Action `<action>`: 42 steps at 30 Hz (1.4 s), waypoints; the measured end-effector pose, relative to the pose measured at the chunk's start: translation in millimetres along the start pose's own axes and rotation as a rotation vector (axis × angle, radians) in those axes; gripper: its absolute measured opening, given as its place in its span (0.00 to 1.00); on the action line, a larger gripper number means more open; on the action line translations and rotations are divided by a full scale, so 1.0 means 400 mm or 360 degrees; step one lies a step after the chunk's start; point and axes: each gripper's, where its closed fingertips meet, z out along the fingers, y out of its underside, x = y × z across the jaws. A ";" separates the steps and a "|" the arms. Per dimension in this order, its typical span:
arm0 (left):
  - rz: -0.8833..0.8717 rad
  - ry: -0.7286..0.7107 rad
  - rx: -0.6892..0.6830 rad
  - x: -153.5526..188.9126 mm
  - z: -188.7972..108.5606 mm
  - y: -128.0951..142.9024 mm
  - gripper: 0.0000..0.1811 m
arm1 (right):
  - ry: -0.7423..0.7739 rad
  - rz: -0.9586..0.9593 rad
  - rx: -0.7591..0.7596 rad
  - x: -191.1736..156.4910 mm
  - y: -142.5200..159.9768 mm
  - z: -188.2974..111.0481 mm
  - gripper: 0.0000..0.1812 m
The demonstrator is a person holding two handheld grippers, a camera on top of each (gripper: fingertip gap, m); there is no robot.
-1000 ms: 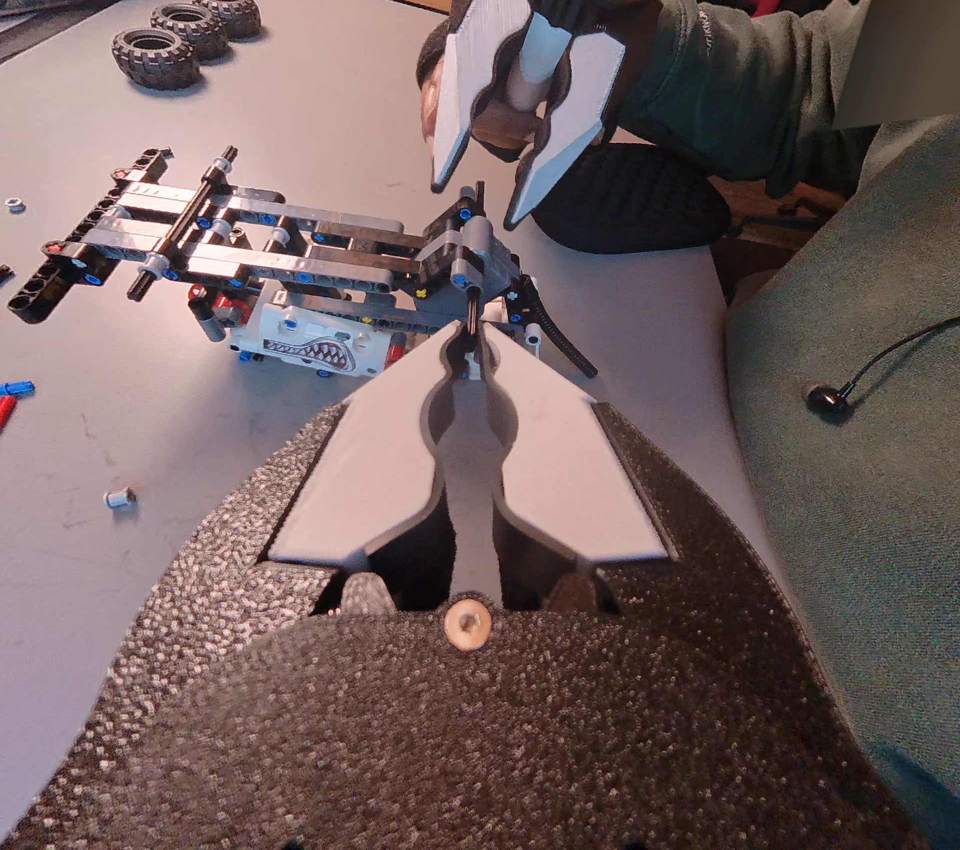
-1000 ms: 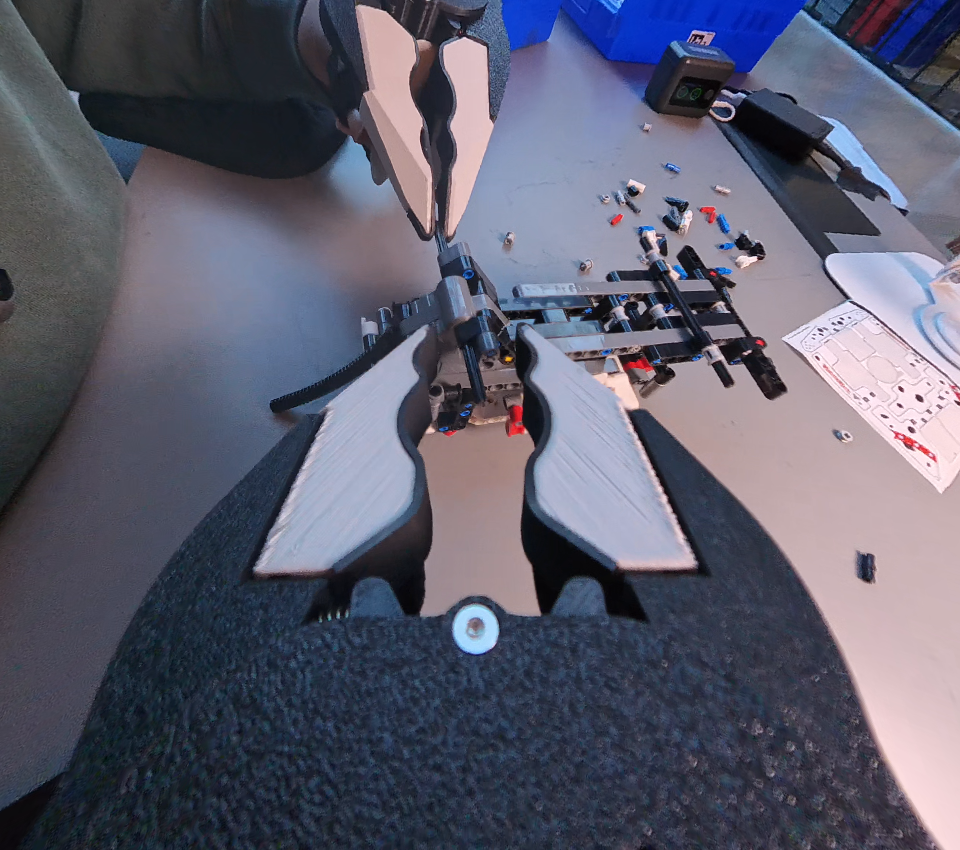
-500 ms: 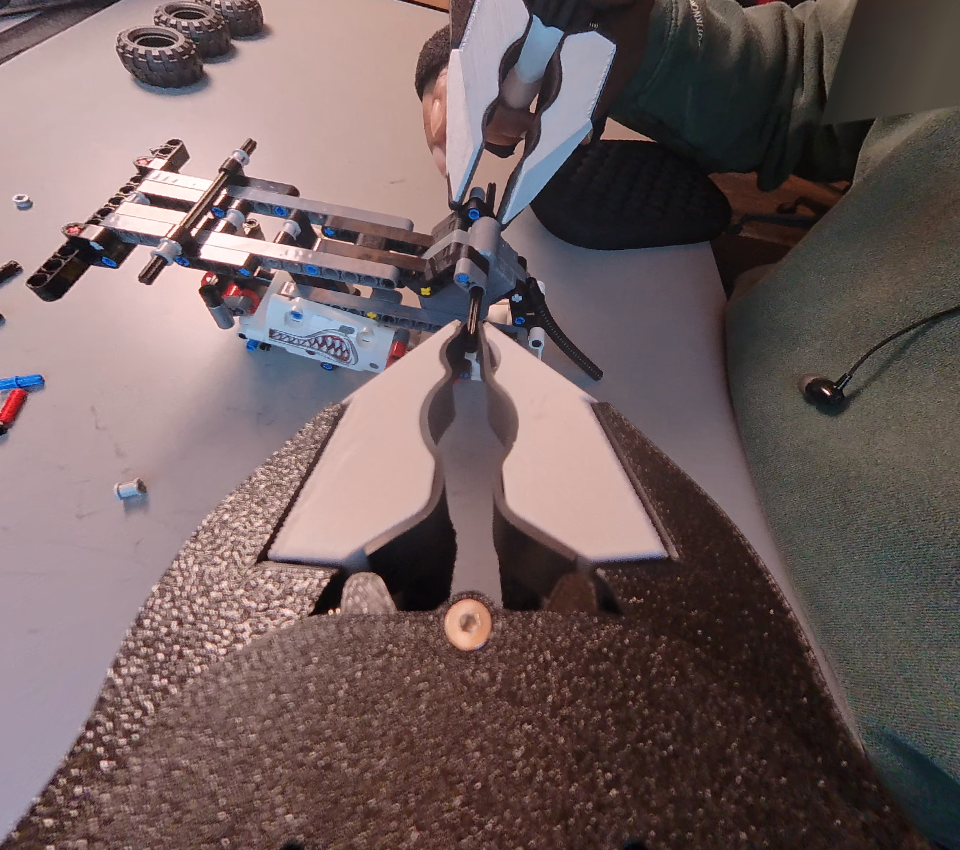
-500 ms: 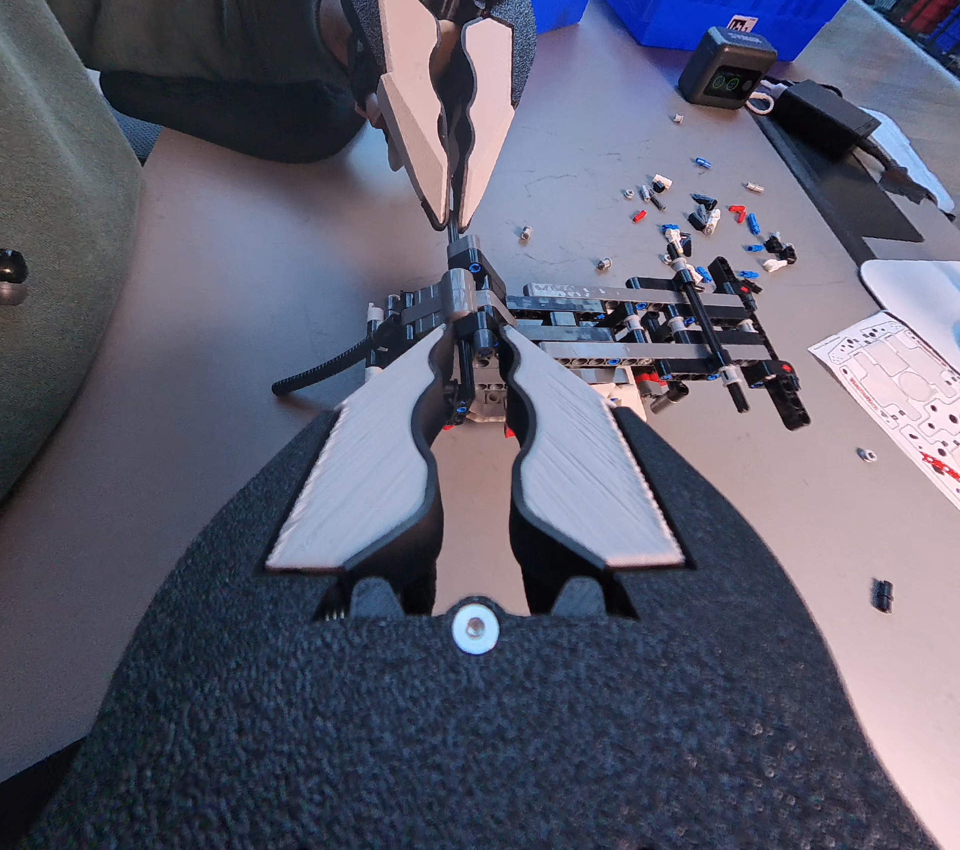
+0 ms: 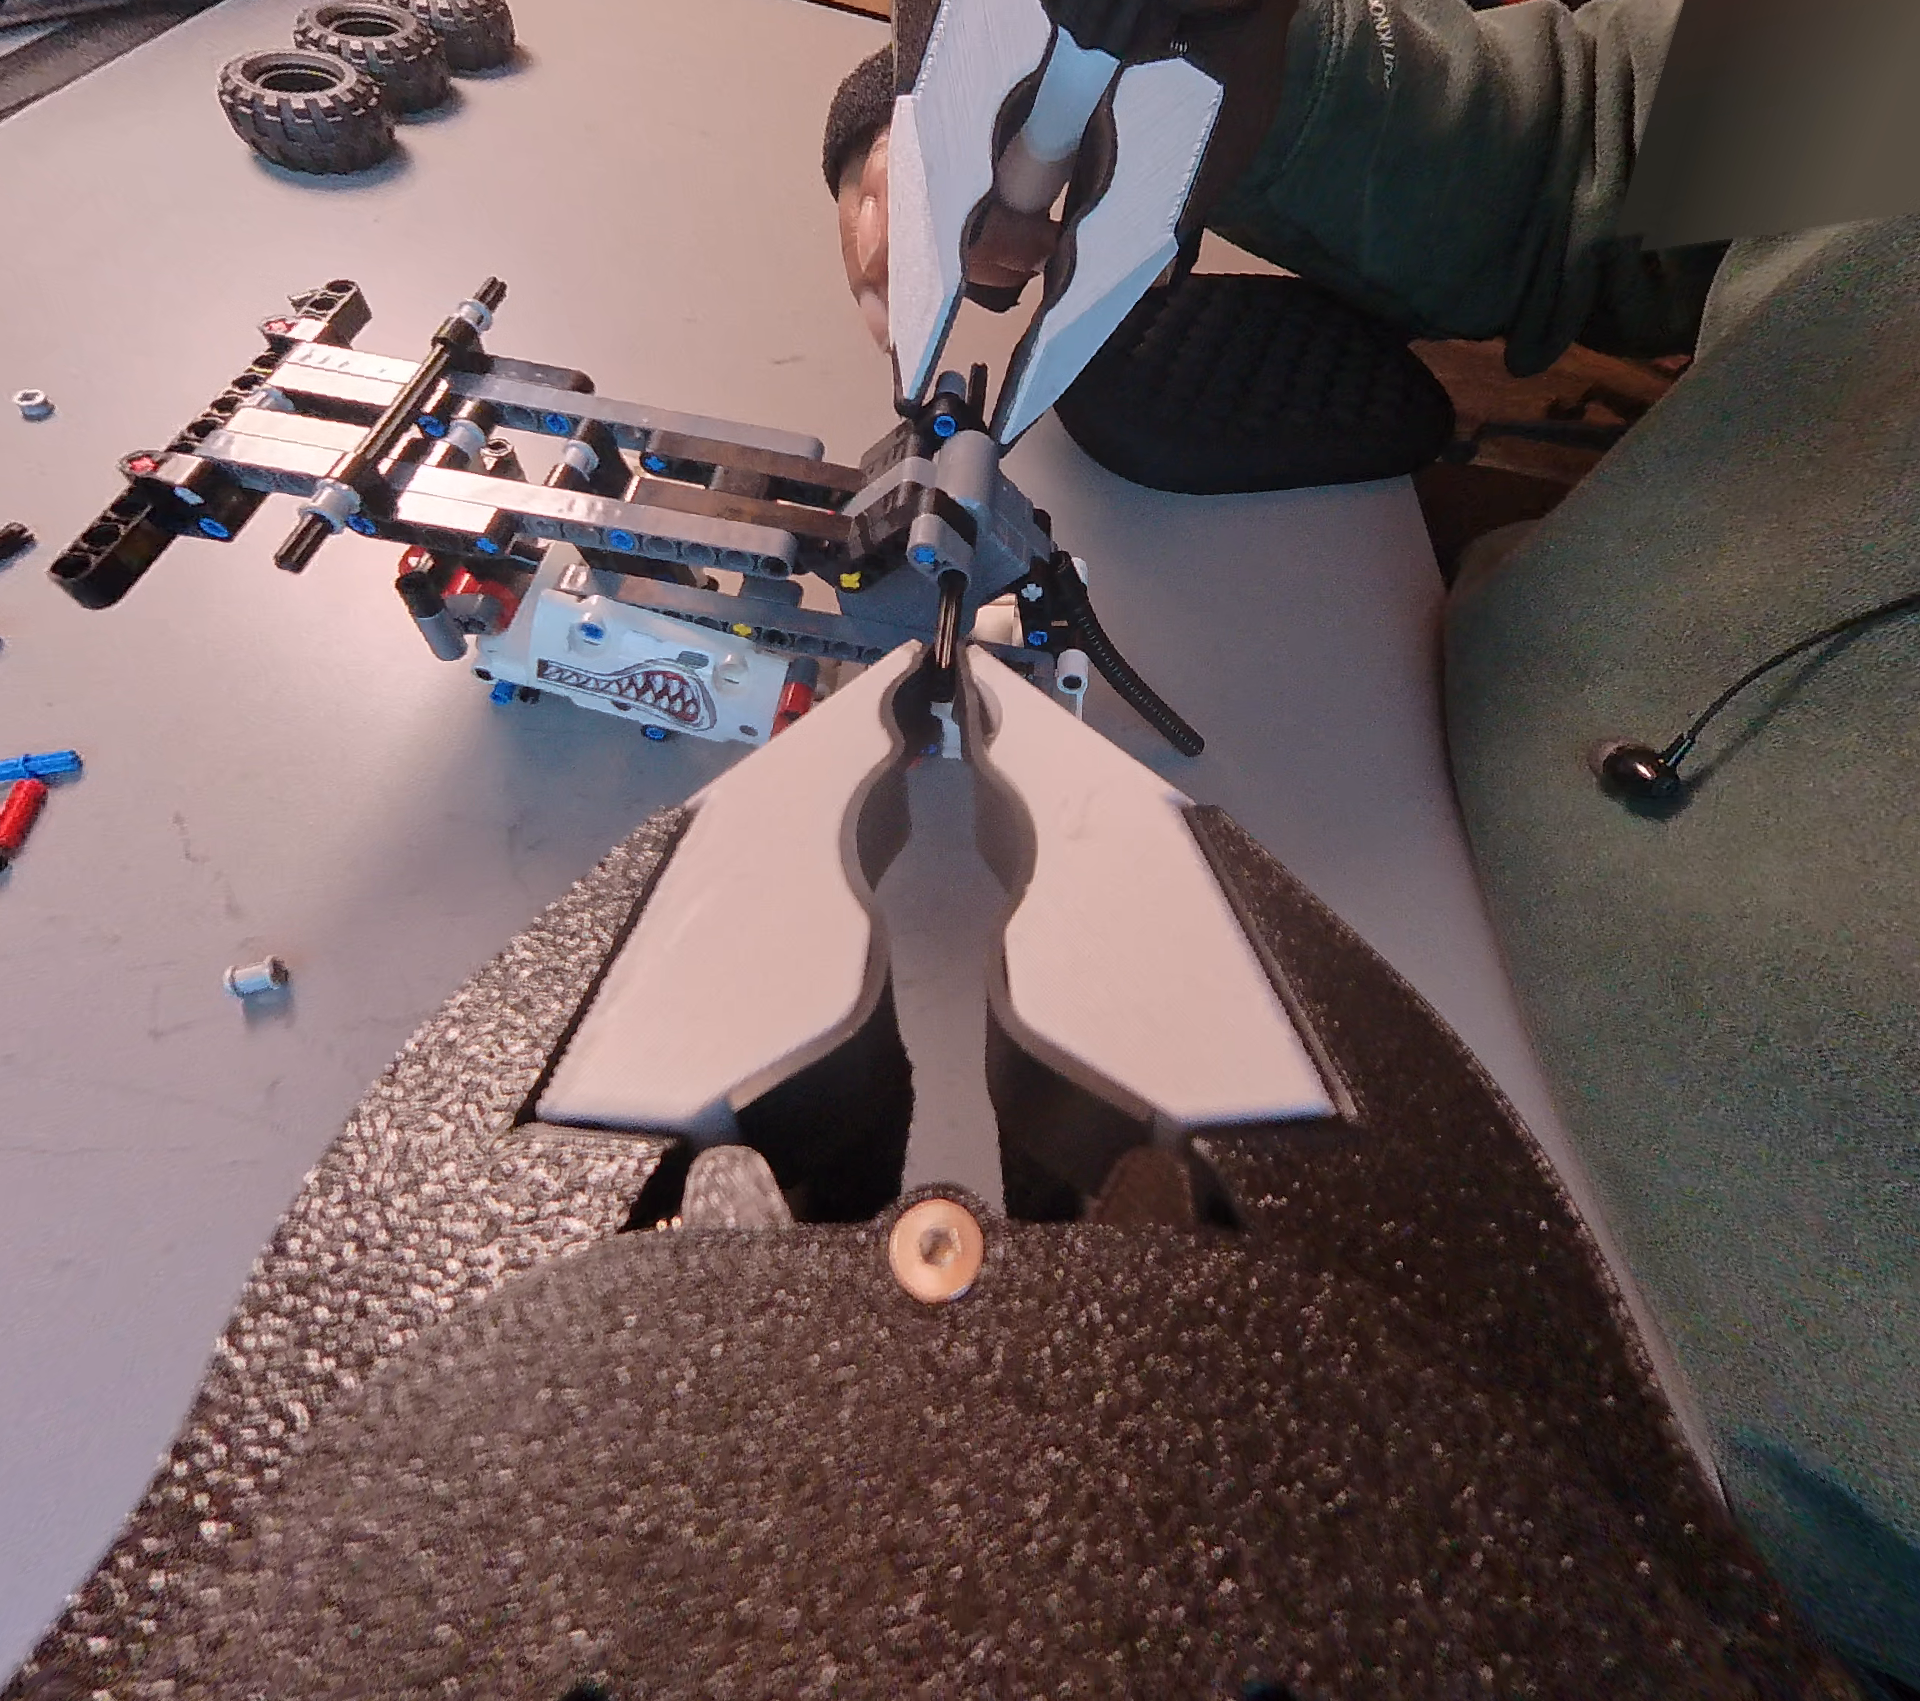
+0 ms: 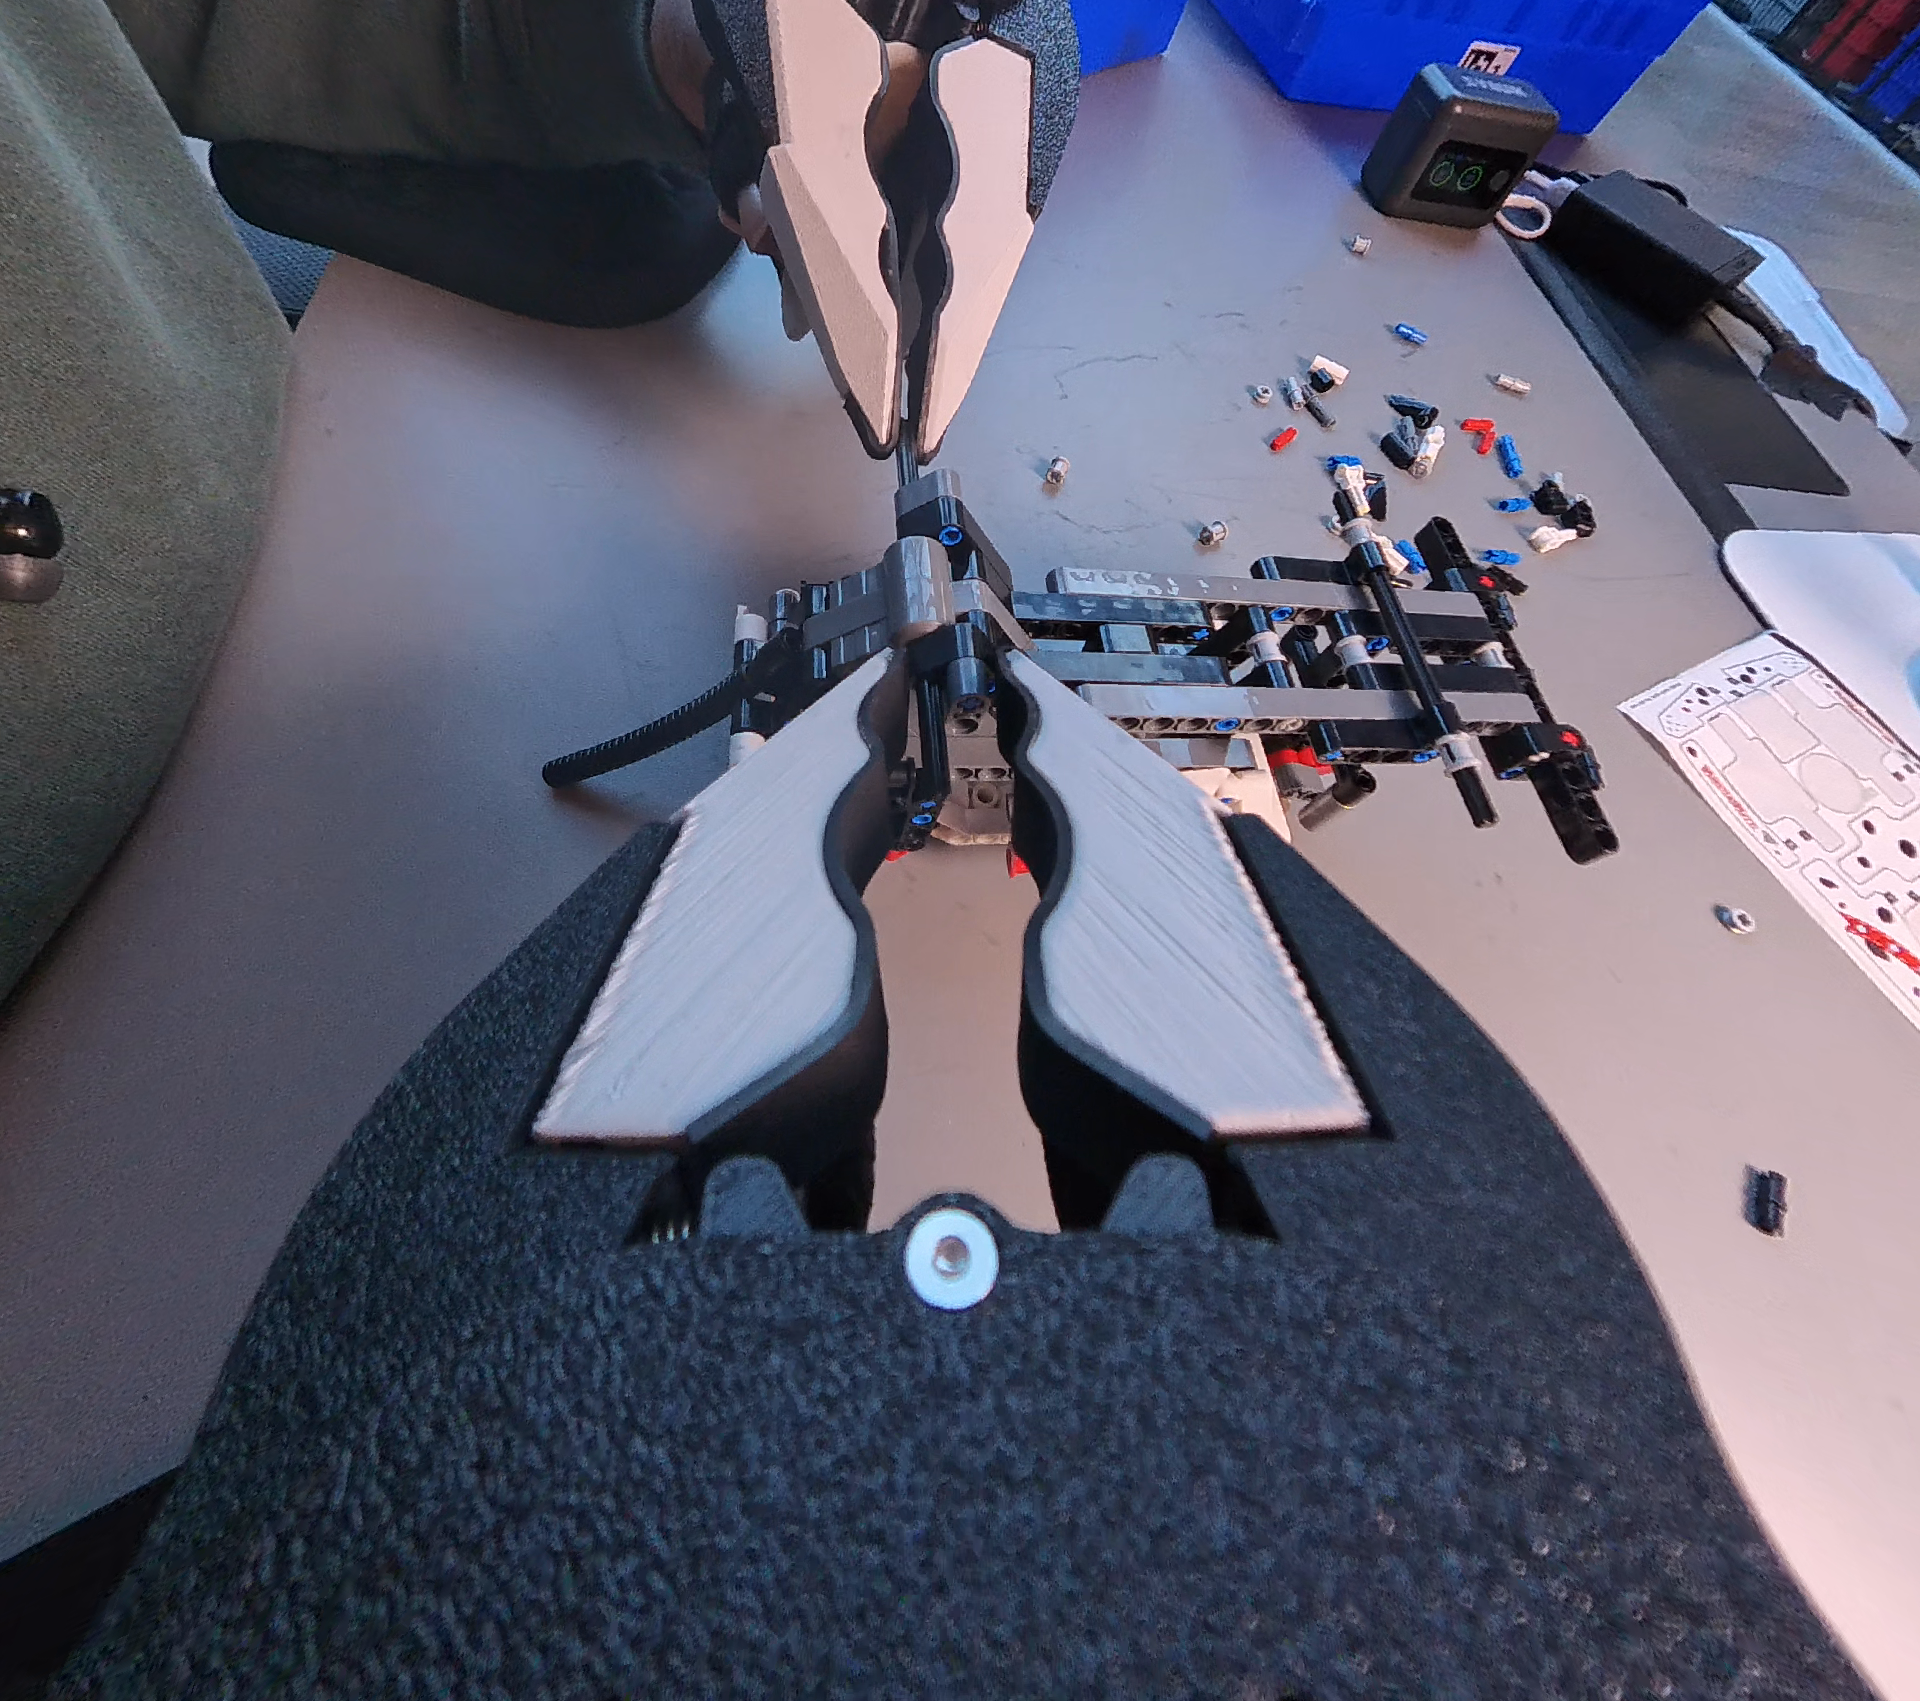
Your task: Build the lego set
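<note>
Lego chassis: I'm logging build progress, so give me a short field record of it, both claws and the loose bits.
chassis: part-built, grey and black beams, on the table, no wheels fitted
left claw: shut on a black axle at the chassis end
right claw: tips on either side of a black connector on the same end; grip uncertain
tyres: three, loose, in a row beyond the chassis
small parts: scattered on the table

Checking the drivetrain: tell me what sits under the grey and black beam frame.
Under the beam frame sits a white block with a shark-mouth print, red pieces beside it. Its inside and far side are covered.
</note>
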 end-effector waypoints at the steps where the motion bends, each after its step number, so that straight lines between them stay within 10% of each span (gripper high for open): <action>1: 0.0000 0.0000 0.0000 0.000 -0.001 0.000 0.02 | 0.0001 0.0000 0.0001 0.000 0.000 0.000 0.09; 28: -0.0073 -0.0076 -0.0038 -0.021 -0.056 0.045 0.19 | 0.0094 0.0118 -0.0016 -0.008 0.045 -0.063 0.17; 42: -0.0217 -0.0708 -0.0351 -0.203 -0.173 0.209 0.15 | 0.0198 0.0138 0.0065 0.012 0.052 -0.068 0.11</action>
